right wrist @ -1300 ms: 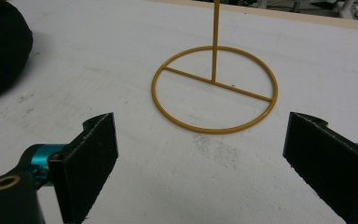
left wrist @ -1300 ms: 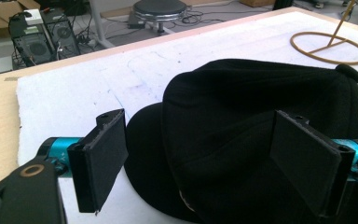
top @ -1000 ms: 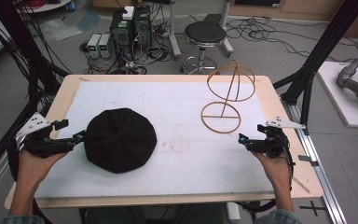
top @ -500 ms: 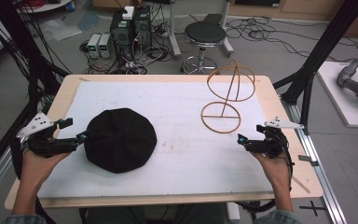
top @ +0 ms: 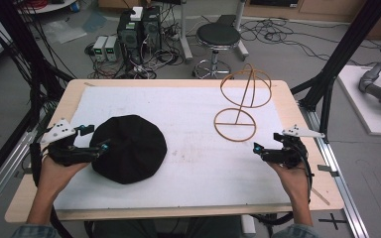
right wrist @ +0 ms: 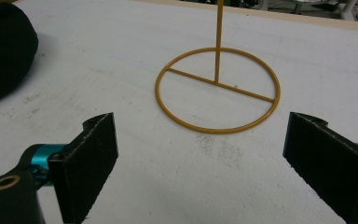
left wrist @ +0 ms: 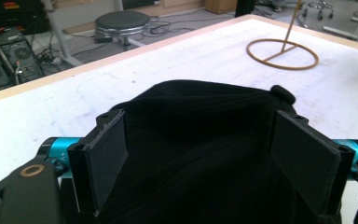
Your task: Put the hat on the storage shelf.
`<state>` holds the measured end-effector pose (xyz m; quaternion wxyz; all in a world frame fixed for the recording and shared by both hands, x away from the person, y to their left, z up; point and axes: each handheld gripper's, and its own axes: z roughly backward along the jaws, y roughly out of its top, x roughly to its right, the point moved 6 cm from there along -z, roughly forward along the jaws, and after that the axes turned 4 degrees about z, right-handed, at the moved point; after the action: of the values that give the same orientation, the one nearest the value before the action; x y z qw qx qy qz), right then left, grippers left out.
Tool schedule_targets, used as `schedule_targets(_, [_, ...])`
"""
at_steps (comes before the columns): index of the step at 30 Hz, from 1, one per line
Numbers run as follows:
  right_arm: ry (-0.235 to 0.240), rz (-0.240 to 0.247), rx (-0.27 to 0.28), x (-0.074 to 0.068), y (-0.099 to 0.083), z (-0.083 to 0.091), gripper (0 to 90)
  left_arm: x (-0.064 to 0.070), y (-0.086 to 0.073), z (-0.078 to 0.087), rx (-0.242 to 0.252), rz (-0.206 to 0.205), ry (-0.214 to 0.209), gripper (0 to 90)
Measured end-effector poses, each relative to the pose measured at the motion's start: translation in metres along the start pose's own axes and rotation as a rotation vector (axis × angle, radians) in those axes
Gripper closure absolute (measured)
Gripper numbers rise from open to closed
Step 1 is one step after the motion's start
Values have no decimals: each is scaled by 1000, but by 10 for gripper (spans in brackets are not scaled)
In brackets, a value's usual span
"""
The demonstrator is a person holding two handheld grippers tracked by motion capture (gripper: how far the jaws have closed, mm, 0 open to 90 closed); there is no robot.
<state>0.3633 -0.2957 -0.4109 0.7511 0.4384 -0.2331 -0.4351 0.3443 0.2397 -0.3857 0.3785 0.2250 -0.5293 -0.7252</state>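
Black hat point(top: 127, 148) flat on the white mat point(top: 193, 163), on the table's left half. Left gripper point(top: 95, 139) at the hat's left edge, jaws spread wide with the hat's rim lying between them, not clamped. Right gripper point(top: 258, 148) near the right edge, jaws also wide apart with nothing between, aimed at the round base of the yellow wire stand point(top: 238, 106) just ahead.

Left hand point(top: 54, 171) comes in from the bottom left, forearm angled up, holding the left gripper point(top: 98, 140) low and pointing right; jaws spread wide. Right hand point(top: 291, 176) comes in from the bottom right, holding the right gripper point(top: 256, 148) pointing left; jaws also wide apart, nothing between them.
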Motion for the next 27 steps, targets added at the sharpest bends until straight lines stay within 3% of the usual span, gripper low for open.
schedule_targets(13, [0,-4,-2,0,-1,2,97,23,-3,-25,-23,-64,-79,198])
schedule_targets(27, [-2,-12,3,-1,0,4,97,35,-11,-42,-74,-112,-103,222])
